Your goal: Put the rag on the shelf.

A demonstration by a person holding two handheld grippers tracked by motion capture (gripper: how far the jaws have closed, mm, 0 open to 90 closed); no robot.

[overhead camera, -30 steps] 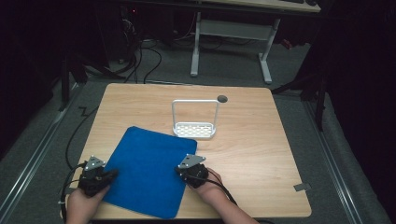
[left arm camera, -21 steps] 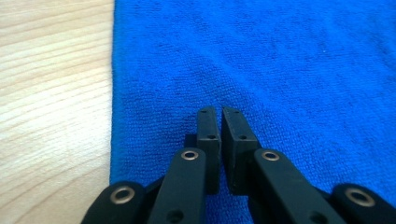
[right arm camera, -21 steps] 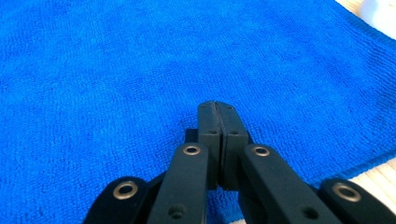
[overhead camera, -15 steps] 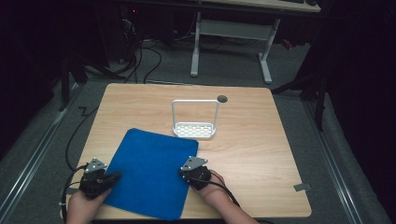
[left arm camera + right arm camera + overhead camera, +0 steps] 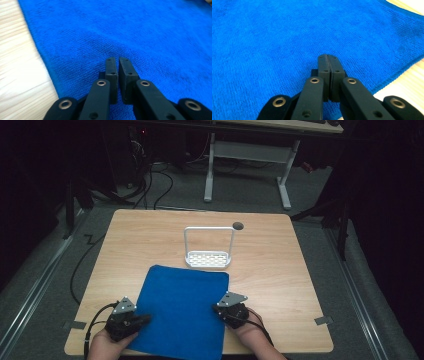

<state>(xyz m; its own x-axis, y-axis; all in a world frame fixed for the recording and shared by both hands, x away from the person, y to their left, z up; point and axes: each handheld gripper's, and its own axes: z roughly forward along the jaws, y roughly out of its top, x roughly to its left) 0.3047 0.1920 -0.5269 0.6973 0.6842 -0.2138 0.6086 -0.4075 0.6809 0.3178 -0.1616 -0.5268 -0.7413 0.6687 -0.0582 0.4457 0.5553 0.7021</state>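
High view: blue cloth between fingers.

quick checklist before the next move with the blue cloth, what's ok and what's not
1. Left tongs shut, tips over the cloth near its left edge: ok.
2. Right tongs shut, tips over the cloth near its right edge: ok.
3. Cloth pinched by either tongs: cannot tell; no fabric shows between the tips.
4. Cloth lies flat, no folds: ok.
5. Cloth fully on the table: not ok; its near edge hangs over the table's front edge.
6. White rack stands apart from the cloth's far edge: ok.
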